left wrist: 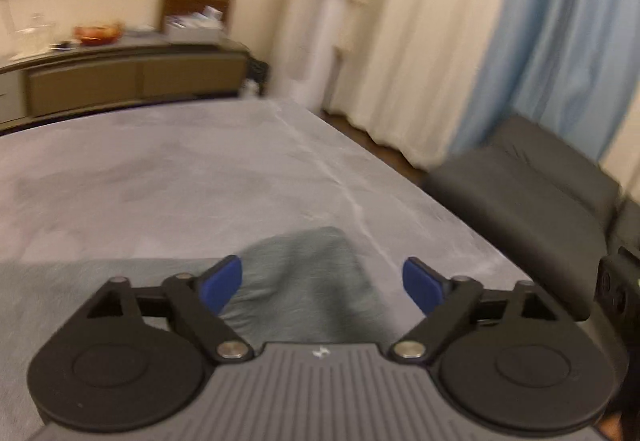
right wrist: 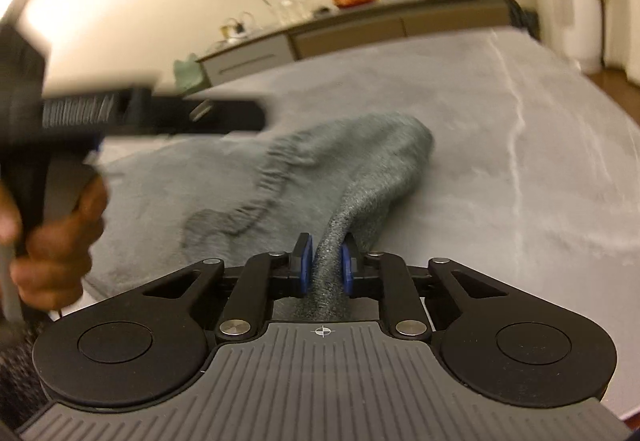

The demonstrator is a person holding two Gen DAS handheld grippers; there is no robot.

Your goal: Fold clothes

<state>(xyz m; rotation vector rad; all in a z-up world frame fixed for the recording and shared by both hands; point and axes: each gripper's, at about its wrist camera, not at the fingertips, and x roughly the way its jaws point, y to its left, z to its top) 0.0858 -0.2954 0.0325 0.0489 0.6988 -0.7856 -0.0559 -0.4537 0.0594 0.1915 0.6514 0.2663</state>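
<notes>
Garment: a grey knit piece of clothing (right wrist: 320, 169) lies part spread, part bunched on the grey bed cover (right wrist: 520, 89), near the cover's right-hand edge; an elastic, gathered band runs across it.
Right gripper: the right gripper (right wrist: 325, 265) is pinched onto a rolled ridge of the garment, the blue pads (right wrist: 347, 267) pressing the cloth from both sides, so that this part rises off the cover.
Left gripper: the left gripper (left wrist: 322, 283) stands wide, nothing between its pads (left wrist: 222, 283); a hump of the garment (left wrist: 308, 281) lies just beyond and below them. In the right wrist view it hovers blurred above the cloth, held by a hand (right wrist: 56, 241).
Stage: judged from the lifted ridge, a fold or a straightening pull is under way; which of the two the pictures do not settle.
Doing it well: keep the right pinch firm and low so the ridge does not slip; bring the left pads onto a matching edge, not the middle of the hump; keep the cloth taut between the two grips.
Risk: the thick knit may bunch, and the cover's edge is close.
</notes>
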